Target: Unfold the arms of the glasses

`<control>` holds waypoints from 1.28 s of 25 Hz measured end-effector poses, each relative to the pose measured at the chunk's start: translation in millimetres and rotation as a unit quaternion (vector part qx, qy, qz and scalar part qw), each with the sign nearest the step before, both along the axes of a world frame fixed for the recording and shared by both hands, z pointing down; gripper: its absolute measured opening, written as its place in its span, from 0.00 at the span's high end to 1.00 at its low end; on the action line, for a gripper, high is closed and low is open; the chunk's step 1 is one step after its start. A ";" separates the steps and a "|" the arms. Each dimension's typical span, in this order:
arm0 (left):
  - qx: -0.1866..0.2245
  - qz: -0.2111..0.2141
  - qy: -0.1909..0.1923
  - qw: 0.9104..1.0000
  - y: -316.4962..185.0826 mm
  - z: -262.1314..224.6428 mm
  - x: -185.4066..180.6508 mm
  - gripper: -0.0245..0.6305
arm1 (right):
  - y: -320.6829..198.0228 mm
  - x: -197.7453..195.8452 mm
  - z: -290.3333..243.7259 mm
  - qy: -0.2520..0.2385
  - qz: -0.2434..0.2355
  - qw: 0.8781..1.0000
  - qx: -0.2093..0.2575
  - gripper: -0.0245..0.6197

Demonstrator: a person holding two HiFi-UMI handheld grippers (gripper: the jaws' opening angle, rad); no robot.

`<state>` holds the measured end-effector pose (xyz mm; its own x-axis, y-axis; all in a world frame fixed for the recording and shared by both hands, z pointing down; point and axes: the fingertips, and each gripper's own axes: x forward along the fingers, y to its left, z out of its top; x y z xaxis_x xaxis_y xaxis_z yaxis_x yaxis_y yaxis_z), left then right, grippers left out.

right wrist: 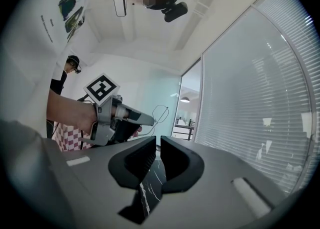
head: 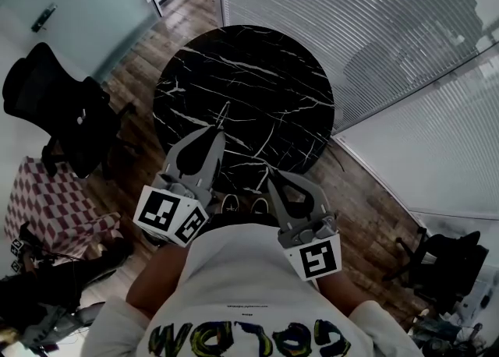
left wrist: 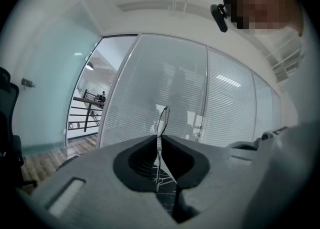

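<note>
Thin wire-framed glasses (head: 224,111) stick out from the tips of my left gripper (head: 221,128), which is shut on them above the near part of the round black marble table (head: 257,75). In the left gripper view the wire frame (left wrist: 163,117) rises edge-on from between the closed jaws of the left gripper (left wrist: 159,139). My right gripper (head: 272,177) hovers by the table's near edge, right of the left one, its jaws a narrow slit apart with nothing in them. The right gripper view shows that right gripper (right wrist: 158,141), and beyond it the left gripper (right wrist: 150,120) with the glasses' wire loop (right wrist: 161,109).
A black office chair (head: 54,110) stands left of the table, with a red-checked seat (head: 47,207) nearer. Glass walls with blinds (head: 374,28) run behind and right of the table. Another chair (head: 444,262) is at lower right. The person's shoes (head: 242,206) are at the table's near edge.
</note>
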<state>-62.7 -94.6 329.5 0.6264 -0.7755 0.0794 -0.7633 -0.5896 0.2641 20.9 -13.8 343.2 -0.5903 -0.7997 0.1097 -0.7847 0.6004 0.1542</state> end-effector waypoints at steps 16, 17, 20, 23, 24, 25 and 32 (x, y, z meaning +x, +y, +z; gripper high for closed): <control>0.001 0.014 -0.028 1.000 6.6 15.1 7.8 0.93 | 5.5 -3.9 -58.8 -0.064 -0.049 0.996 0.023 0.77; 0.001 0.014 -0.029 0.999 7.1 15.7 7.9 0.93 | 5.8 -4.7 -62.5 -0.067 -0.053 0.996 0.025 0.77; 0.001 0.016 -0.032 0.999 8.5 18.1 9.4 0.93 | 6.2 -4.0 -71.6 -0.083 -0.059 0.994 0.024 0.76; 0.002 0.018 -0.035 0.999 10.9 20.8 10.4 0.93 | 4.5 -3.1 -80.5 -0.094 -0.063 0.993 0.025 0.77; 0.000 0.019 -0.034 0.999 11.6 21.7 10.3 0.93 | 3.6 -2.9 -83.2 -0.097 -0.064 0.993 0.025 0.77; -0.002 0.020 -0.032 0.999 12.3 22.4 10.4 0.93 | 2.8 -2.1 -86.2 -0.100 -0.065 0.993 0.025 0.77; 0.010 0.047 -0.013 0.999 22.9 13.4 18.1 0.93 | -18.2 14.2 -98.9 -0.104 -0.056 0.992 0.041 0.80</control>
